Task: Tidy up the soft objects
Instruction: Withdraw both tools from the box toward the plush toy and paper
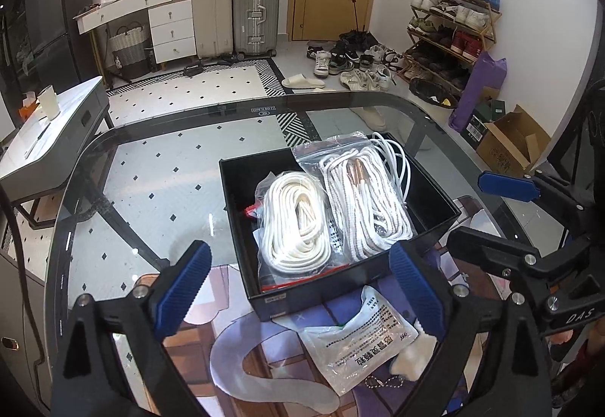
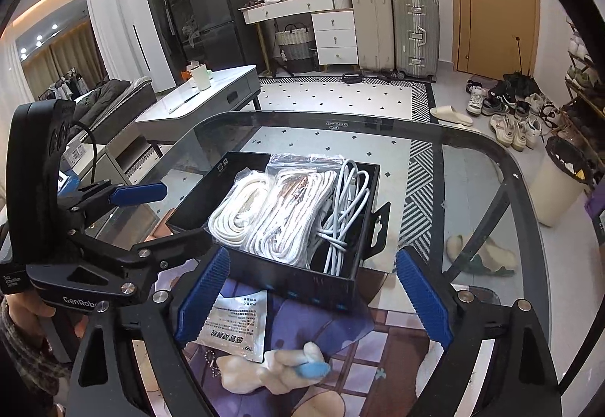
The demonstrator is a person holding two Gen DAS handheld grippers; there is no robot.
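A black open box stands on the glass table. In it lie a bag of coiled white rope, a second bag of white patterned cord and a loose white cable. Just in front of the box, a white printed sachet and a small plush keychain toy rest on the mat. My left gripper hangs open over the box's near wall and the sachet, holding nothing. My right gripper is open too, straddling the box's near corner above the sachet.
A printed mat covers the table's near part. The table's curved rim runs along the far and right sides. A low grey side table with a cup stands left. Beyond lie suitcases, shoes and a bin.
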